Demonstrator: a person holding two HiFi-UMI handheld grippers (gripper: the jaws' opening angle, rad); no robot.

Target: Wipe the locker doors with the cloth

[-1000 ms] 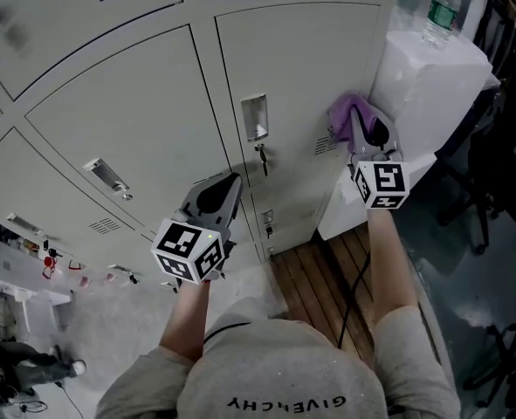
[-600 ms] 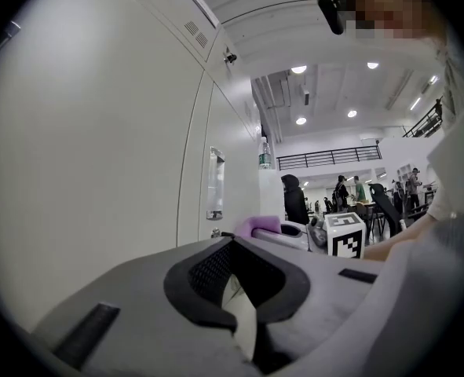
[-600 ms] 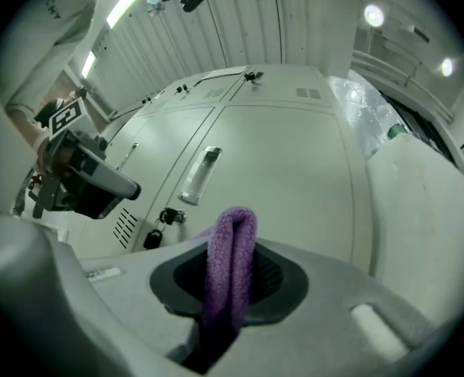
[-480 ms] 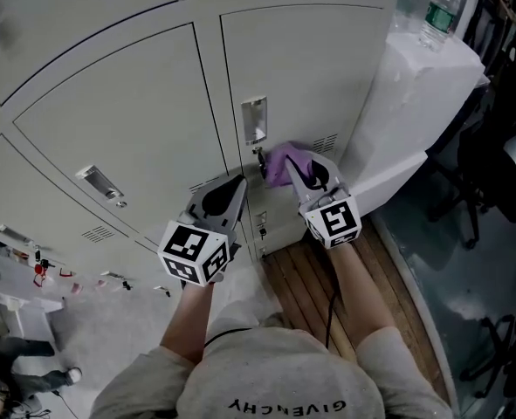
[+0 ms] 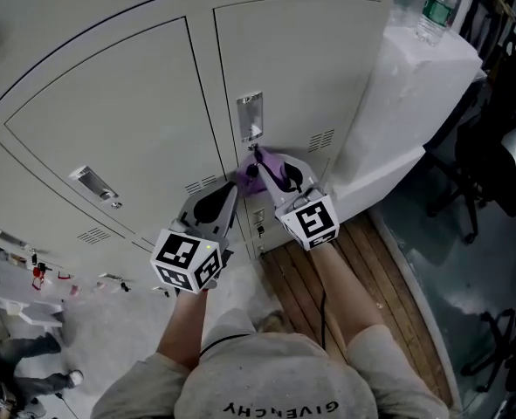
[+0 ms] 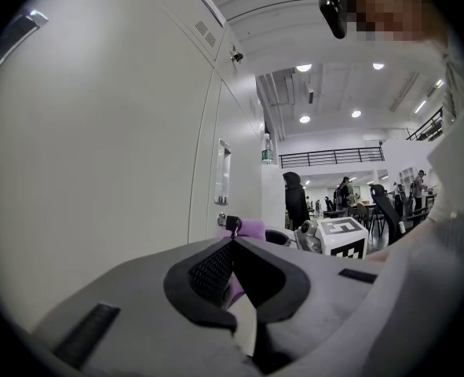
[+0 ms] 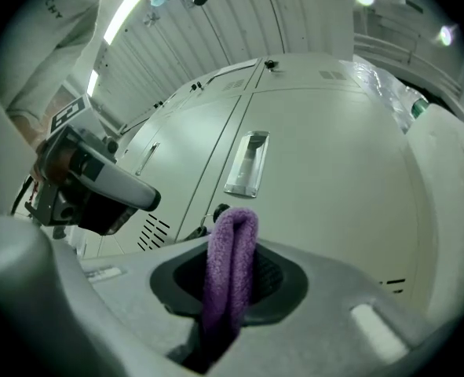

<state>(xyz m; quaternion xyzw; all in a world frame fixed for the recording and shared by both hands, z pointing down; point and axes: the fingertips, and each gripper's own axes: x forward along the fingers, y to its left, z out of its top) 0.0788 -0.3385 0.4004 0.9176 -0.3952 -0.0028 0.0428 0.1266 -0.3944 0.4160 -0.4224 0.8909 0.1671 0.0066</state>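
Note:
My right gripper is shut on a folded purple cloth and presses it against the lower part of the right grey locker door, just below its recessed handle and beside the key lock. In the right gripper view the cloth stands up between the jaws, with the handle beyond it. My left gripper is held shut with nothing in it, close to the left of the right one, near the seam by the left locker door. Its jaws meet at the tip.
A white block with a water bottle on top stands against the lockers at the right. Wooden floor boards lie below. Dark office chairs stand at the far right. The person's legs and shirt fill the bottom.
My right gripper has swept the cloth leftward and down across the right locker door, from beside the white block to under the handle. The left gripper has barely moved.

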